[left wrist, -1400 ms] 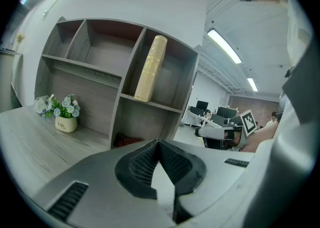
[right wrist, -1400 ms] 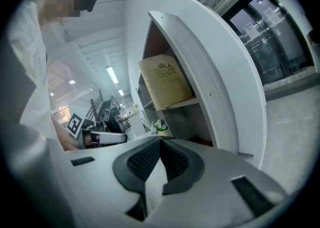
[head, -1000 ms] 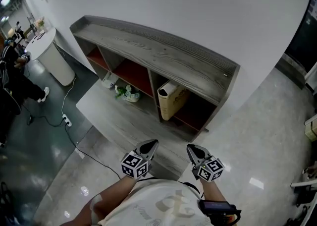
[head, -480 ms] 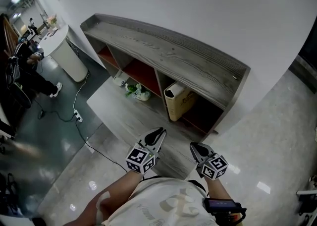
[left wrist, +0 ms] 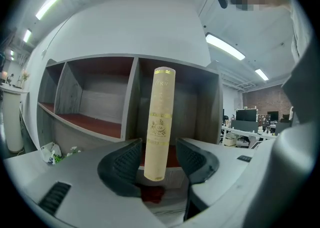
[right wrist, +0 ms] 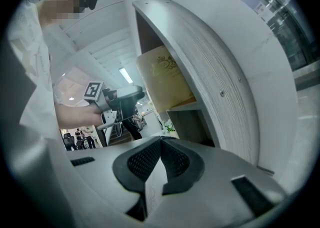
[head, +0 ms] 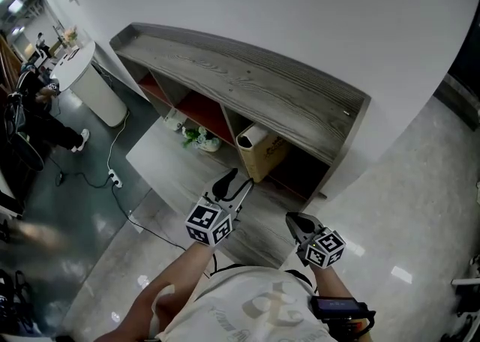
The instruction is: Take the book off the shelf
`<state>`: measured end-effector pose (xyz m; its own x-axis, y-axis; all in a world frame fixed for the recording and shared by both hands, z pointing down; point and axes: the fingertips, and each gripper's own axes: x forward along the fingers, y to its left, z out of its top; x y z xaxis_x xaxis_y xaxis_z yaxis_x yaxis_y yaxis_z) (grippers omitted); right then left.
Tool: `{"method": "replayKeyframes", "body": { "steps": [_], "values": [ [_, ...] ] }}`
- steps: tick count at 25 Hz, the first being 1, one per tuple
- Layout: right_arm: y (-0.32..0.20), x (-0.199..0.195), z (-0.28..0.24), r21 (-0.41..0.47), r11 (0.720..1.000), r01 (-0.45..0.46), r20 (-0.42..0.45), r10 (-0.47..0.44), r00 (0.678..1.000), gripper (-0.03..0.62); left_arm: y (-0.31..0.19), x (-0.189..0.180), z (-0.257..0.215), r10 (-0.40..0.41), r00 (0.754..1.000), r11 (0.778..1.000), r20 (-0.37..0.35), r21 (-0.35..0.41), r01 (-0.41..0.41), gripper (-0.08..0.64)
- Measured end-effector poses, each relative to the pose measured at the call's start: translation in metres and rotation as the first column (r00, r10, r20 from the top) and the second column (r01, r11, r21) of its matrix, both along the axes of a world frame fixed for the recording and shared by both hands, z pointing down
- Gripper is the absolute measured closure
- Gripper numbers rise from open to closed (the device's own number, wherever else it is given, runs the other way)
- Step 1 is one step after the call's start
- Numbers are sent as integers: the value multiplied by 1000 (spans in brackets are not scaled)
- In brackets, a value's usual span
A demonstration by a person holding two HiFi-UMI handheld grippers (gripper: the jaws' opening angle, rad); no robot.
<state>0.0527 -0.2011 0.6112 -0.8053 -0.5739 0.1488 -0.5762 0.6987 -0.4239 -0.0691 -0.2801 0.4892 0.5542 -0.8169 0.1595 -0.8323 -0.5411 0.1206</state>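
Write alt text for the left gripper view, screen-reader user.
A cream book with gold print stands on end in a grey shelf compartment, spine toward the camera. The left claw has just been opening its jaws, which frame the book without touching it.

Grey wooden shelf (head: 247,82), cream book (head: 259,154) standing in its right compartment

Low grey wood-grain shelf unit (head: 247,82) with red-brown bays, open all along its front edge: the left and middle bays stand free to the back wall, parted by a grey upright divider (left wrist: 131,99). Right bay: a tall cream book with gilt stamps (left wrist: 160,122) stands just right of that divider, with open room from it to the unit's right end. Before the front edge lies a low grey platform (head: 172,175), a small white-and-green flower bunch (head: 198,139) on it near the middle bay.
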Motion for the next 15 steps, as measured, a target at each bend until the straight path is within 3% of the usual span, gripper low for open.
{"method": "replayKeyframes", "body": {
  "steps": [7, 15],
  "values": [
    [4, 0, 1, 2, 999, 40, 1, -40, 999, 589, -23, 16, -6, 18, 1000, 1000, -10, -5, -18, 266],
    [-2, 4, 5, -7, 1000, 30, -5, -30, 1000, 589, -45, 30, -9, 42, 999, 999, -2, 2, -42, 264]
  ]
}}
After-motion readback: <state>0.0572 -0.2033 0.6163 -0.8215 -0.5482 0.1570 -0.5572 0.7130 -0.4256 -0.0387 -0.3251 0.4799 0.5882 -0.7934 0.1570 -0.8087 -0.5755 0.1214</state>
